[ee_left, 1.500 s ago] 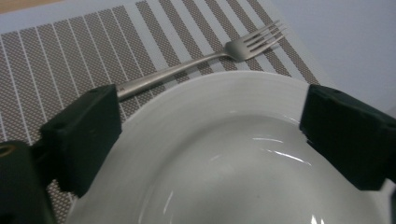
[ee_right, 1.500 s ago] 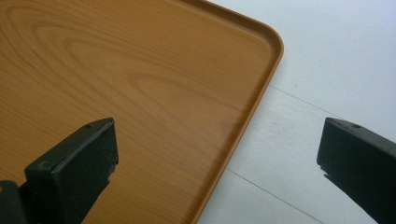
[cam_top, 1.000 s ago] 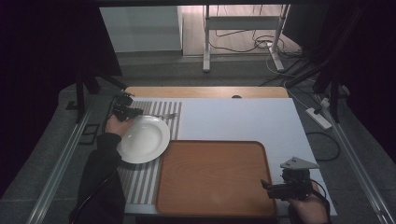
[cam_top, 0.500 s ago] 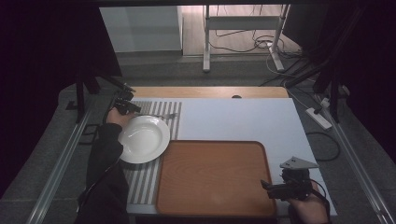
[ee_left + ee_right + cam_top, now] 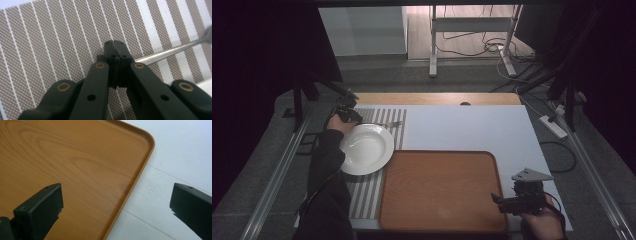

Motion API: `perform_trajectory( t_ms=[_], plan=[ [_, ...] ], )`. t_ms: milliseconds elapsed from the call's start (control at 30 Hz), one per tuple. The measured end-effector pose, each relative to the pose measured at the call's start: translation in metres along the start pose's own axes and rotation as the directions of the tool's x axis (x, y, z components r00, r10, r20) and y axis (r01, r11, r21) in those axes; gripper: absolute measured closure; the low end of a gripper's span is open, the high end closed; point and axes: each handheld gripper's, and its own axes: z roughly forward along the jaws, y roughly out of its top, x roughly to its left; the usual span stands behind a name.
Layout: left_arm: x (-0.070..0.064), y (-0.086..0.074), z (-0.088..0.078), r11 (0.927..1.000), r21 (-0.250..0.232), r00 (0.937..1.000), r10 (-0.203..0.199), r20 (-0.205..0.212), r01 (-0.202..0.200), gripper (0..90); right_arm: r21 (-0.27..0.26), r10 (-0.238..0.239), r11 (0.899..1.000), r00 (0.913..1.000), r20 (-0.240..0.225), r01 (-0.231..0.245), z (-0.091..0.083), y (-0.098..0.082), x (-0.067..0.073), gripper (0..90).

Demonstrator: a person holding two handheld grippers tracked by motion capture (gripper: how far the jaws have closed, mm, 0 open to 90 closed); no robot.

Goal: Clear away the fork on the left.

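- We start at our left gripper (image 5: 115,47), reached out to the far left corner of the table (image 5: 472,130). Its jaws are pressed together, and a thin metal handle (image 5: 165,53) runs out from beside the tips to the right. We can't tell whether the jaws pinch it or merely sit on top of it.
- That handle belongs to a piece of cutlery (image 5: 388,124) lying on the striped placemat (image 5: 367,192); which kind, we can't make out from here.
- Just beside it, nearer us, there's the white plate (image 5: 364,148) resting on the same placemat, its right edge close to the wooden tray (image 5: 439,187).
- Our left sleeve (image 5: 324,170) lies along the plate's left side.
- Now over to our right gripper (image 5: 504,202), held low at the tray's near right corner with its jaws spread wide.
- Between those jaws we see the tray's rounded corner (image 5: 140,170) and the pale table surface next to it.
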Motion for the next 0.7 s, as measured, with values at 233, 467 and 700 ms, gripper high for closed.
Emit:
perform_trajectory(
  t_ms=[233,467,700],
  plan=[
    [-0.003,-0.012,-0.005,0.9987,0.022,0.9985,0.046,0.031,-0.047,89.3,0.005,-0.007,1.000,1.0000,0.002,0.007,0.000,0.000,0.001,0.0],
    [-0.005,-0.019,-0.007,0.9968,0.020,0.9952,0.076,0.061,-0.078,89.3,0.009,-0.015,1.000,0.9999,0.002,0.015,0.001,0.001,0.001,0.0],
    [-0.005,-0.017,-0.010,0.9970,-0.026,0.9958,0.074,0.053,-0.073,85.8,0.010,-0.015,1.000,0.9999,0.001,0.015,0.001,0.001,0.001,0.0]
  ],
)
